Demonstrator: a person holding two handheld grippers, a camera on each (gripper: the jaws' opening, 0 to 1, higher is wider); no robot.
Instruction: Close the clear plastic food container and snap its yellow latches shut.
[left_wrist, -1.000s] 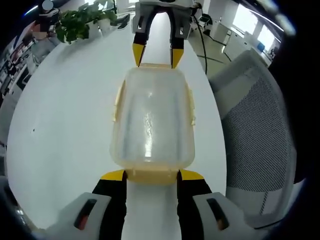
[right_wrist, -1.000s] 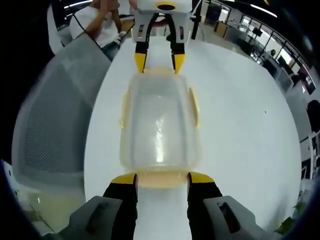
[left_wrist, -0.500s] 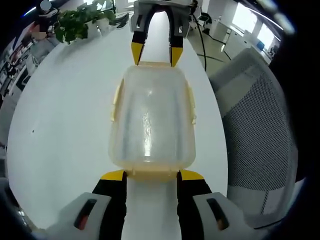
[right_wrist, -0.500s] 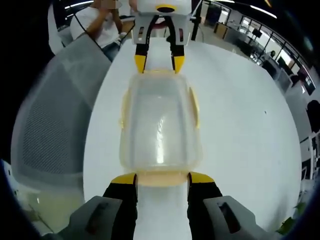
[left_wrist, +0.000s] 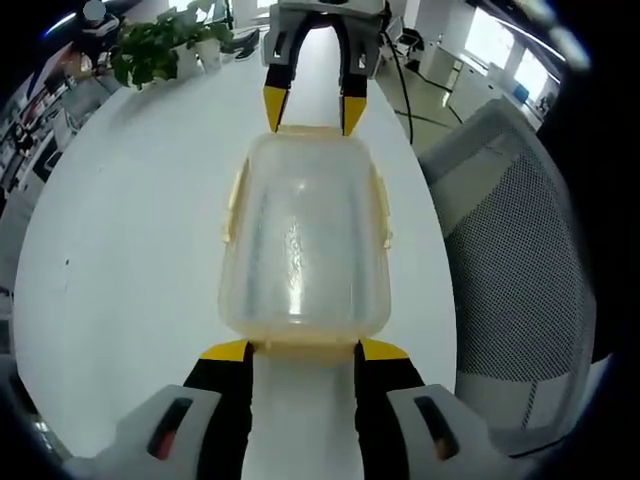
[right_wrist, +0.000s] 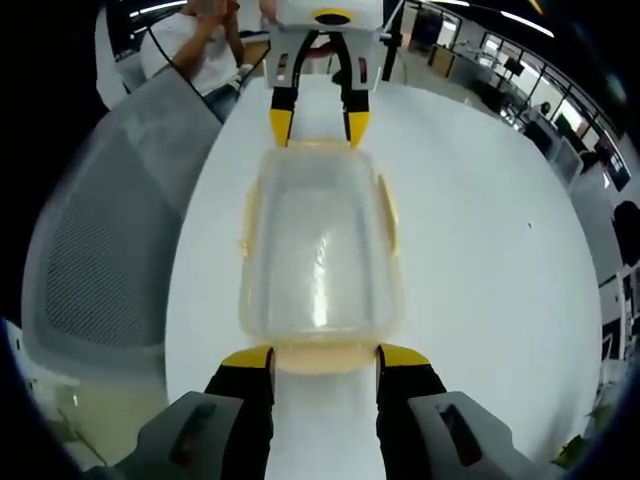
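The clear plastic container (left_wrist: 303, 240) (right_wrist: 320, 250) lies lid-on on the white table (left_wrist: 130, 250), lengthwise between the two grippers. Yellow side latches (left_wrist: 232, 205) (right_wrist: 388, 215) run along its long edges. My left gripper (left_wrist: 305, 350) is open at one short end, its yellow-tipped jaws standing either side of the end latch (left_wrist: 303, 348). My right gripper (right_wrist: 326, 357) is open at the opposite end in the same way, around the other end latch (right_wrist: 325, 356). Each shows at the top of the other's view: the right gripper (left_wrist: 313, 112) and the left gripper (right_wrist: 318, 127).
A grey mesh office chair (left_wrist: 520, 240) (right_wrist: 110, 230) stands close beside the table edge. Potted plants (left_wrist: 160, 45) sit at the table's far end. A seated person (right_wrist: 195, 40) is beyond the table. Bare white tabletop (right_wrist: 490, 250) spreads on the side away from the chair.
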